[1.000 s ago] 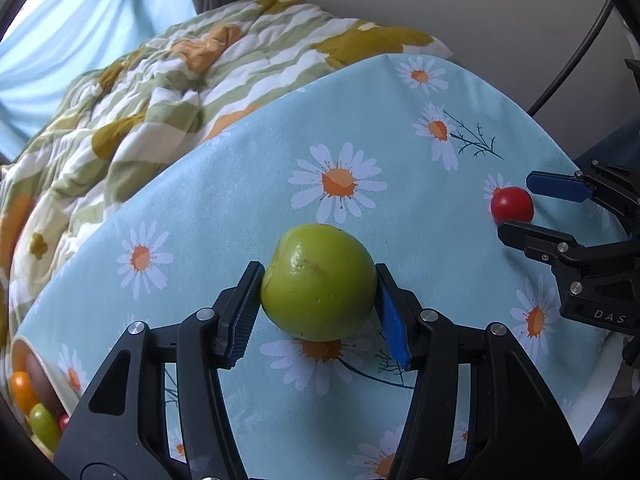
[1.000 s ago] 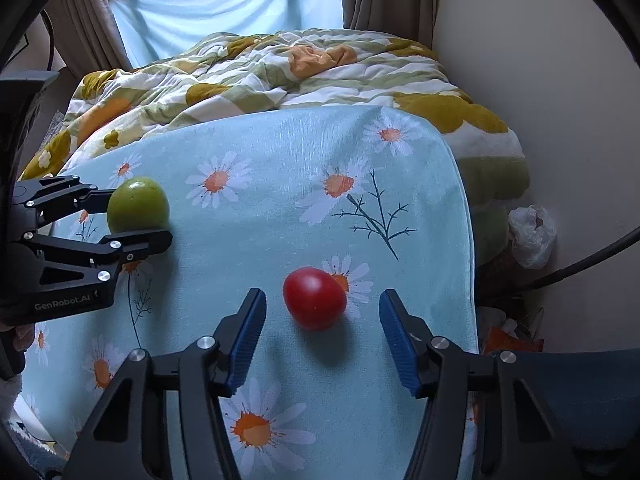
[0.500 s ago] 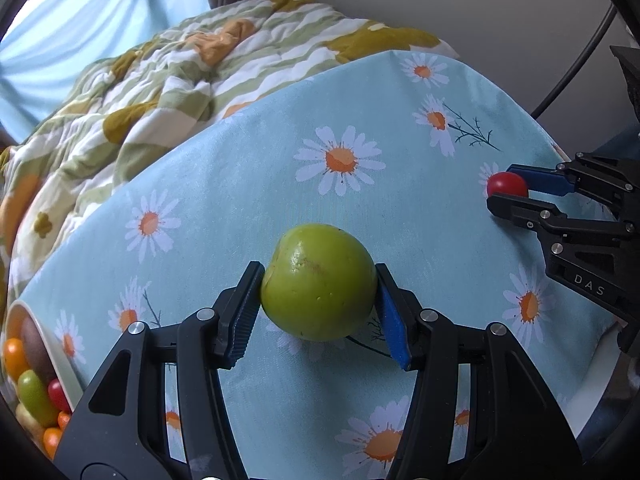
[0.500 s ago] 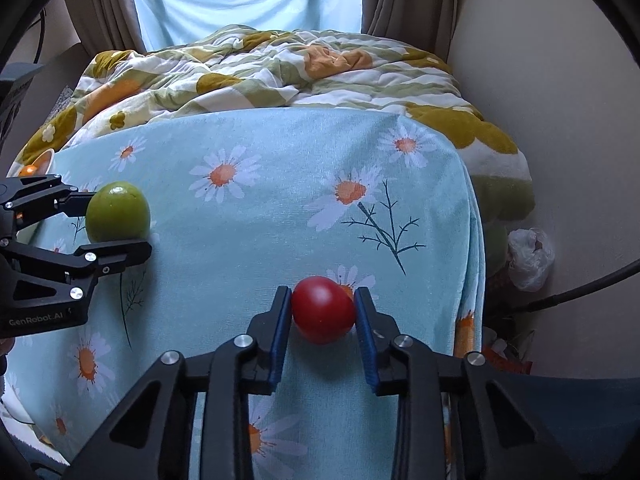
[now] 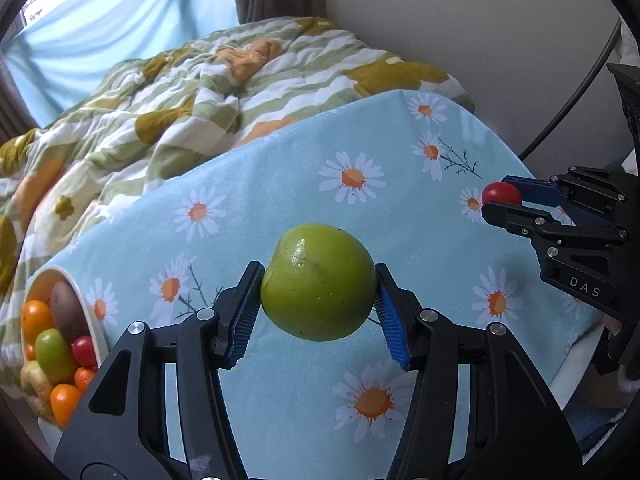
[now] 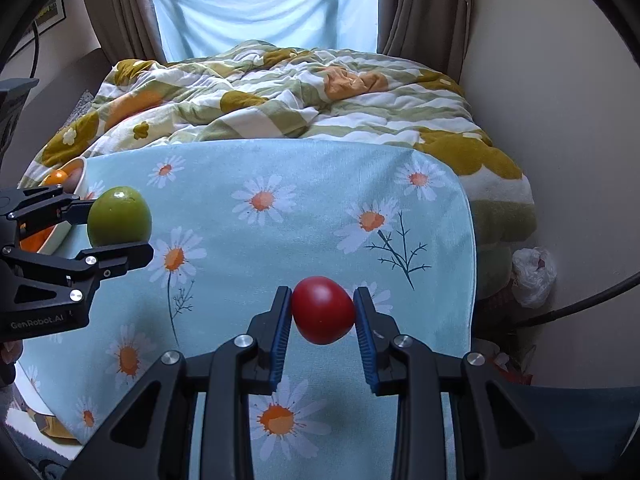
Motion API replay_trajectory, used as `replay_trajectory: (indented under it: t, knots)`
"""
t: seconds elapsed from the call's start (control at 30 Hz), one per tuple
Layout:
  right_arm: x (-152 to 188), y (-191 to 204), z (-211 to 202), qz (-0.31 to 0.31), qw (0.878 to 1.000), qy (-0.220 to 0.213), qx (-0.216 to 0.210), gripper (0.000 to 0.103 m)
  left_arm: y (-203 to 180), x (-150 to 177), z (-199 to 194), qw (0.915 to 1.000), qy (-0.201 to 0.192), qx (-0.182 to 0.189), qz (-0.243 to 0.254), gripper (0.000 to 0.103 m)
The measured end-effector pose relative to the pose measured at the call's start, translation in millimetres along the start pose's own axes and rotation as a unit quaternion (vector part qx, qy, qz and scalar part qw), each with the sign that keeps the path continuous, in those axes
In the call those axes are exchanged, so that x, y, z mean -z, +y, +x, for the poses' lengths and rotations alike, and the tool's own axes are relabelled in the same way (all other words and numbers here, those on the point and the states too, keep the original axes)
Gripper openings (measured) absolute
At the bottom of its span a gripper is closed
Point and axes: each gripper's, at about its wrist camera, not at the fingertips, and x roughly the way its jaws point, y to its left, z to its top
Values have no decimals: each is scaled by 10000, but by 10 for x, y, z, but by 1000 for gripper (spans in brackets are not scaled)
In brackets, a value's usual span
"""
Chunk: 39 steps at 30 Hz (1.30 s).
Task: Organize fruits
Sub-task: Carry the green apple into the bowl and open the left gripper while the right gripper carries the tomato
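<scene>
Green fruit (image 5: 319,282): we see it round, glossy, clamped in left gripper (image 5: 318,314).
Red fruit (image 6: 323,310): smooth, clenched in right gripper (image 6: 322,322).
Daisy cloth (image 6: 320,208): open between us.

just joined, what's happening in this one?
A person is sorting fruit with two handheld grippers. The left gripper is clamped on a green apple, the right gripper on a small red tomato; both fruits look lifted off the daisy-print cloth. A bowl already full of mixed fruit sits at the cloth's left edge, the likely drop-off.
</scene>
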Motion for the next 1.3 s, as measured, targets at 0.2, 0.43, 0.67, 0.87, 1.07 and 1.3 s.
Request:
replay_trajectory:
  t: [0.2,0.43,0.67,0.87,1.07,1.3]
  knots:
    - [-124,156,-159,-156,9996,-134,-215,29,159,97,-336,9991,-174,-155,-351,60]
    - [-287,500,-271,-581,9966,-205,-547,29,476,249,-709,9948,-445,-413,-821,61]
    - [-480,1011,-309,-851,9917,-278,-928,29,1006,468,-1057,9890,-622,-690,-1149,61]
    - [-647,1527,-275,-945,9878,-297,-1203,29,1542,673,-1260,9849,-662,-874,-1339,61]
    - [-803,2023,-207,-1053,9854,-313,-1302,29,2070,818,-1330,9823,-646,-974,-1467,61]
    - [-909,2406,-75,-962,9860,-267,-1334,29,2550,854,-1214,9850,-541,-915,-1360,61]
